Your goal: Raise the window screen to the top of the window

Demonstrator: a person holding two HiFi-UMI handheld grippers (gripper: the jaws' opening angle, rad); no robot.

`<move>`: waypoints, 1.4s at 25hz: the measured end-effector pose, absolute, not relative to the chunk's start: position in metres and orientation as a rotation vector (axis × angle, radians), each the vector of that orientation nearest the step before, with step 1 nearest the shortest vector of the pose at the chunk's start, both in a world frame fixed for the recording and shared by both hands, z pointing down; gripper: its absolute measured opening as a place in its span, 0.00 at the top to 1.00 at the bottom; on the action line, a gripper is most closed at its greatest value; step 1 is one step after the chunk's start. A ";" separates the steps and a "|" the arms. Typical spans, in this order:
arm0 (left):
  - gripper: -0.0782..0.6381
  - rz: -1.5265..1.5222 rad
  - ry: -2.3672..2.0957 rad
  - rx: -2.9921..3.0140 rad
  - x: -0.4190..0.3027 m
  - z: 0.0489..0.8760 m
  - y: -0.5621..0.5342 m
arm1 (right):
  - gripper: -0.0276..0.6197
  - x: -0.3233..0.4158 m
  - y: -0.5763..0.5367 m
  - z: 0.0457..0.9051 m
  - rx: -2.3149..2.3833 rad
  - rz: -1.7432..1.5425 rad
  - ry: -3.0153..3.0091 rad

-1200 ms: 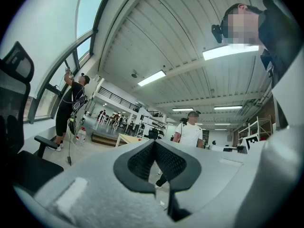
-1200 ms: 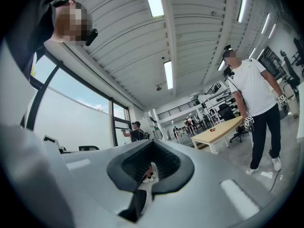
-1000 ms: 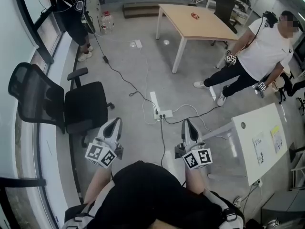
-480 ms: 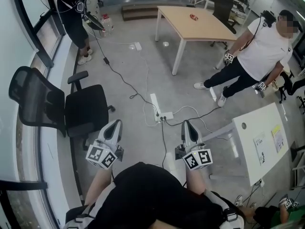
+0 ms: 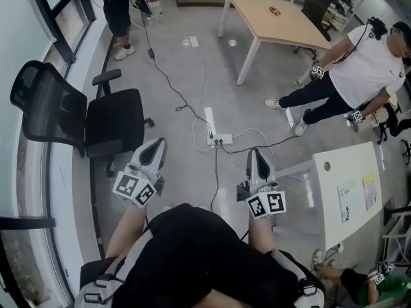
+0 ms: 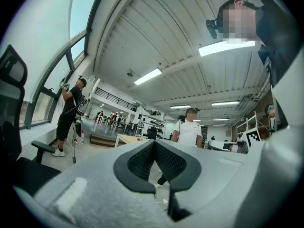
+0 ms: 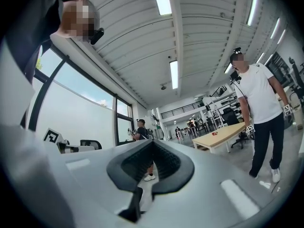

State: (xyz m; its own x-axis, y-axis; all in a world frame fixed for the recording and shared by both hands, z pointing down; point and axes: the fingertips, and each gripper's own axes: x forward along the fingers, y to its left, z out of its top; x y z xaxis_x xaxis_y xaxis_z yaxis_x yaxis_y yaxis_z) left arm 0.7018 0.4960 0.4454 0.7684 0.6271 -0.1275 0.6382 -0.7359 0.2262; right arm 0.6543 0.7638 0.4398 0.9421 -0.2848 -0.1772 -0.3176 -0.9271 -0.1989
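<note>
Close in front of you, your left gripper (image 5: 154,145) and right gripper (image 5: 257,154) both have their fingers (image 6: 137,162) pressed together on nothing, the black chair (image 5: 112,126) stands beyond the left one, and the window (image 5: 16,31) runs along your left, its screen too unclear to place.

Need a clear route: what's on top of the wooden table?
A small red object lies on the wooden table, toward its far end; the rest of the visible top is bare. The floor beneath the tabletop is covered in the head view.
</note>
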 end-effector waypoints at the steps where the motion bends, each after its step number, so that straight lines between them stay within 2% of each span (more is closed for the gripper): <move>1: 0.89 -0.064 0.981 2.714 0.701 0.444 0.497 | 0.95 0.655 0.763 0.440 -2.868 0.209 0.466; 14: 0.89 -0.121 0.758 2.835 0.680 0.437 0.492 | 0.95 0.682 0.745 0.457 -2.739 0.114 0.749; 21: 0.89 -0.118 0.541 2.901 0.655 0.438 0.453 | 0.95 0.694 0.704 0.475 -2.650 0.034 0.919; 35: 0.89 -0.196 0.320 2.917 0.592 0.417 0.354 | 0.95 0.669 0.586 0.448 -2.588 0.049 1.163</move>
State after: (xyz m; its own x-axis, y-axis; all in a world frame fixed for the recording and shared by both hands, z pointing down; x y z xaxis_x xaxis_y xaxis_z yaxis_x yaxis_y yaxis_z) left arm 0.5924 0.3540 0.4166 0.9677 0.2003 -0.1528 0.2269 -0.9566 0.1829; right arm 0.6691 0.5859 0.4477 0.6713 -0.7251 -0.1538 -0.7355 -0.6259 -0.2593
